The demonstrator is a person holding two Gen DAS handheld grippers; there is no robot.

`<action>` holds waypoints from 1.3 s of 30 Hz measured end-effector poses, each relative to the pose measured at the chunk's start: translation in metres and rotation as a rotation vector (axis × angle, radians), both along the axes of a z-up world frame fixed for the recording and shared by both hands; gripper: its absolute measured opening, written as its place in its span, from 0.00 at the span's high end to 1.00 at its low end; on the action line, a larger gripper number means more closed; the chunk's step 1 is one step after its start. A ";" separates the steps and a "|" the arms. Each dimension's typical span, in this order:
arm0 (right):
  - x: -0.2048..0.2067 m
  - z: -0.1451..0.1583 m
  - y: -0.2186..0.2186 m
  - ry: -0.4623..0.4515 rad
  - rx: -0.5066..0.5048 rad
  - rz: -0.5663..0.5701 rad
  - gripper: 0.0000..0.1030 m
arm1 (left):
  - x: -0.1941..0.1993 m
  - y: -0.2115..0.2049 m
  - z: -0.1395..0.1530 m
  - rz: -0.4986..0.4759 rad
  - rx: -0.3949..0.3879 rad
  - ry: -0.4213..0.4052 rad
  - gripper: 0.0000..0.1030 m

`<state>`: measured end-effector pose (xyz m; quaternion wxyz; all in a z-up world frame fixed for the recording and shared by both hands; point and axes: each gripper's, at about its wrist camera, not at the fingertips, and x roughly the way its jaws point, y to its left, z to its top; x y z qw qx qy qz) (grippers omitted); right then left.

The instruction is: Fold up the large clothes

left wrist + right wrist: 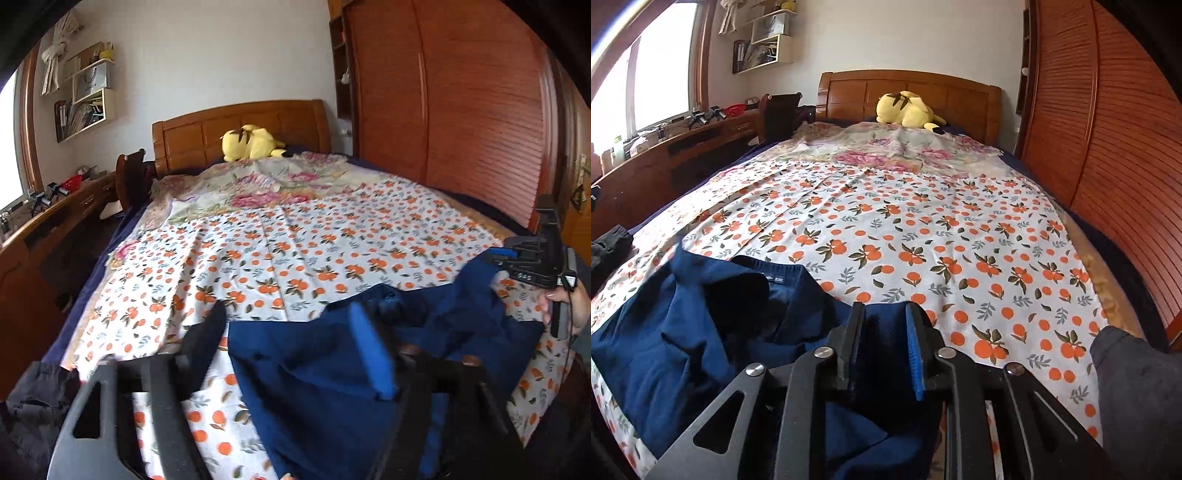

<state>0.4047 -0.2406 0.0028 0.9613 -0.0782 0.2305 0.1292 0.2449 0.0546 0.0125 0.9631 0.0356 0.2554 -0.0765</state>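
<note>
Nearest, the left gripper (291, 339) stands wide open over the rumpled navy-blue cotton garment (332, 373), gripping nothing. The right gripper (884, 332) is parted slightly, navy cloth between its pads apparently unpinched, probably just laid down for flattening. Beyond, the orange-print white bedsheet (923, 236) offers folding room before the yellow plush toy (908, 109).

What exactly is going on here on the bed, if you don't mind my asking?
A person with a gripper in each hand is working on a navy blue garment lying rumpled at the near edge of the orange-print sheet. The left gripper stands wide open over the cloth, gripping nothing. The right gripper has its jaws slightly apart with navy fabric between them. The garment is not yet folded. A yellow plush toy sits by the headboard.
</note>
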 end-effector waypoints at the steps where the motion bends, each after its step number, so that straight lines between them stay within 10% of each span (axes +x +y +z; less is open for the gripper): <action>1: -0.003 0.000 0.001 0.007 0.006 0.019 0.72 | -0.004 -0.001 -0.003 -0.015 -0.022 0.000 0.20; 18: -0.022 -0.034 0.044 0.184 -0.082 0.218 0.65 | -0.017 -0.022 -0.085 -0.058 -0.132 0.045 0.20; 27: 0.011 -0.047 0.067 0.269 -0.316 0.123 0.66 | -0.026 -0.004 -0.091 -0.061 -0.131 0.054 0.20; 31: 0.030 -0.033 0.073 0.258 -0.343 0.118 0.94 | -0.030 0.006 -0.088 -0.062 -0.133 0.047 0.20; 39: 0.066 0.030 0.127 0.076 -0.418 0.102 0.98 | -0.030 0.031 -0.089 -0.032 -0.168 0.044 0.20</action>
